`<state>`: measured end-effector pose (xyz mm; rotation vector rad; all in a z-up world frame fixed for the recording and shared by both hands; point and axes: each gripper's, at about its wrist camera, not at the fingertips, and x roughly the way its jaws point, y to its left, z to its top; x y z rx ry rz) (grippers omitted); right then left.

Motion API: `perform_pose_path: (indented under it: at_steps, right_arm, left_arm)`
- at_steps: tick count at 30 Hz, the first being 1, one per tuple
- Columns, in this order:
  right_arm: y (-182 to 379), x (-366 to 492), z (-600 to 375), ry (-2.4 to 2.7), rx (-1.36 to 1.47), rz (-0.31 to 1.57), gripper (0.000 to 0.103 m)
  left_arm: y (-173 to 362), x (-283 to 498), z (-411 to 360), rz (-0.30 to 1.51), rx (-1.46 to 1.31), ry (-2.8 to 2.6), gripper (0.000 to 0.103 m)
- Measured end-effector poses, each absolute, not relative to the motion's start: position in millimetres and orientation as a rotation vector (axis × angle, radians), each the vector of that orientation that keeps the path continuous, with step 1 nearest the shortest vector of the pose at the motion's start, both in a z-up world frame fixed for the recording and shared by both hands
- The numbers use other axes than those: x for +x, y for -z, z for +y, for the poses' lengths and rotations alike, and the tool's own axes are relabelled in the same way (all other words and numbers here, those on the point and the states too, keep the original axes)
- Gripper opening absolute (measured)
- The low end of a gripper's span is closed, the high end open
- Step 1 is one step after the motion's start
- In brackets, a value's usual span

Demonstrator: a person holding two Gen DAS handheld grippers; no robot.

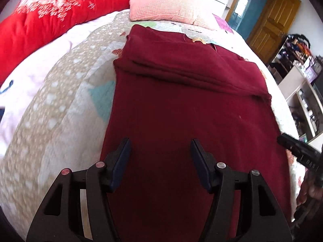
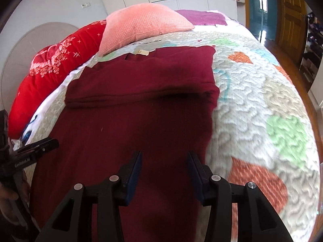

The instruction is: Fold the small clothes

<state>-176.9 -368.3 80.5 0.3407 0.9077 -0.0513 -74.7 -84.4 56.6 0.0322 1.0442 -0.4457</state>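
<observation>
A dark red garment [image 1: 181, 104] lies flat on the quilted bed, its far part folded into a band across it; it also shows in the right wrist view [image 2: 131, 117]. A small tan label [image 2: 143, 52] sits at its far collar edge. My left gripper [image 1: 160, 143] is open and empty, above the garment's near left part. My right gripper [image 2: 164, 156] is open and empty, above the garment's near right edge. The right gripper's body shows at the right edge of the left wrist view [image 1: 298, 151]; the left gripper's body shows at the left of the right wrist view [image 2: 30, 153].
The patterned quilt [image 2: 262, 104] covers the bed. A pink pillow [image 2: 143, 22] and a red duvet [image 1: 50, 20] lie at the far side. A purple cloth [image 2: 203, 17] lies behind the pillow. Shelves [image 1: 302, 84] and a wooden door [image 1: 270, 26] stand to the right.
</observation>
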Motion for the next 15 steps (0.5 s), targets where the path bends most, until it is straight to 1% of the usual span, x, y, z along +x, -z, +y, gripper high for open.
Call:
perform_pose_path:
  at_steps: [6,15]
  right_arm:
    - [-85.7,-215.2,-358.9,0.03,0.352,0.906,0.045]
    - [-89.7,-253.9,-349.9,0.019,0.375,0.916,0.046]
  left_arm:
    - [-66.0,-95.9,-70.3,1.044,-0.012,0.435,0.061]
    - [-65.9,-129.8,-68.9,1.058,0.007,0.441,0.061]
